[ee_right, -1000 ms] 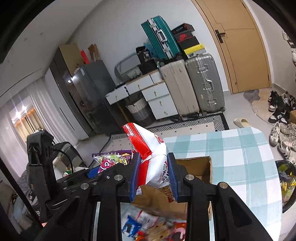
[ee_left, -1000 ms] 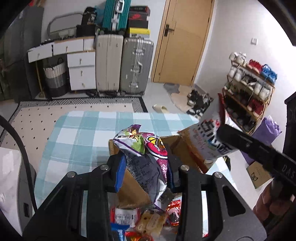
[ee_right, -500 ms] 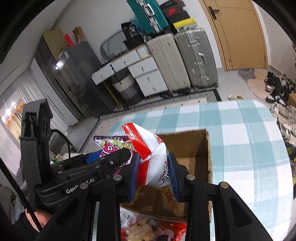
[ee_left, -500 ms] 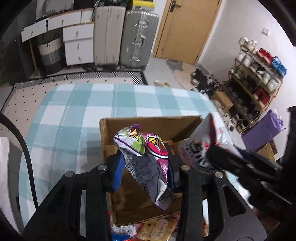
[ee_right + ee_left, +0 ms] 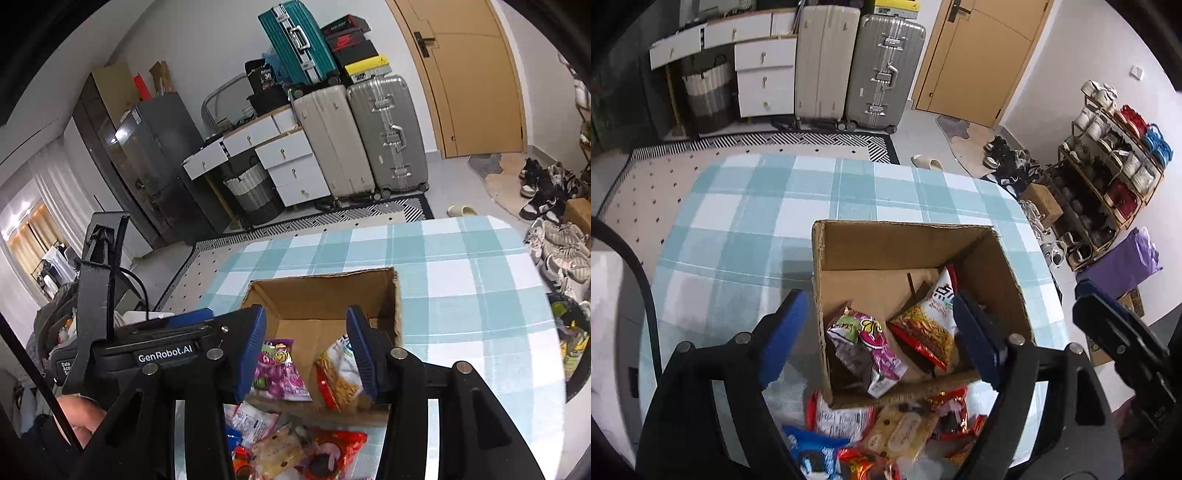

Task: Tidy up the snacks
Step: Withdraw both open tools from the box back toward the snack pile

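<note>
A cardboard box [image 5: 916, 254] stands on the table [image 5: 738, 221]. Two snack bags lie in it side by side: the purple bag [image 5: 871, 343] on the left, the noodle bag [image 5: 931, 325] on the right. A heap of snacks [image 5: 886, 435] lies on the table before the box's near wall.

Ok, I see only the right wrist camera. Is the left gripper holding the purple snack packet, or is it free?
Observer: The left gripper is free: its jaws are opening with nothing pressed between them. The purple snack packet lies in the brown cardboard box.
Operator: Where do these jaws stand?
Observer: Astride the box's left wall, one jaw outside it.
Operator: What is beyond the table's right side?
Observer: A purple plastic bag on the floor, beside a shoe rack.
</note>
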`<action>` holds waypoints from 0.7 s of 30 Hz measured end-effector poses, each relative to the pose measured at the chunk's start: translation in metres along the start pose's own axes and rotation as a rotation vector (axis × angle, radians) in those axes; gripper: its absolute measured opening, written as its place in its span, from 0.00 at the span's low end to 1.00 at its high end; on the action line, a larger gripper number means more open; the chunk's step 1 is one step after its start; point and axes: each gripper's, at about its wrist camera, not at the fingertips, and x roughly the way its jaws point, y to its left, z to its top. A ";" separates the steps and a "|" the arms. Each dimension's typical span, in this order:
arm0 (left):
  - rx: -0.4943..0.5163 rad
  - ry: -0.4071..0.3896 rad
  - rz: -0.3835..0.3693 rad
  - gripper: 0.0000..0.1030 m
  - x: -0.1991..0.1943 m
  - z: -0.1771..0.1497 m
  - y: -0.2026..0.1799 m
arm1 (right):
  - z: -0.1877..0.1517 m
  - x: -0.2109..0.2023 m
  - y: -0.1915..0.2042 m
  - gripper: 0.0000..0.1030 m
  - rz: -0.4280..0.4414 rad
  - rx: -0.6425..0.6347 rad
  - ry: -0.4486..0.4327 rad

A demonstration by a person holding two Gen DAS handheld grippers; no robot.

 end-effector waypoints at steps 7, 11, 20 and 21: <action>0.029 -0.055 0.045 0.77 -0.052 -0.027 -0.003 | -0.009 -0.046 0.010 0.50 0.000 -0.005 -0.047; 0.038 -0.070 0.077 0.77 -0.075 -0.042 -0.002 | -0.018 -0.065 0.018 0.50 -0.002 0.006 -0.054; 0.049 -0.154 0.119 0.81 -0.129 -0.068 0.004 | -0.037 -0.106 0.039 0.68 -0.024 -0.033 -0.095; 0.053 -0.163 0.115 0.81 -0.135 -0.073 0.005 | -0.040 -0.113 0.042 0.70 -0.026 -0.037 -0.114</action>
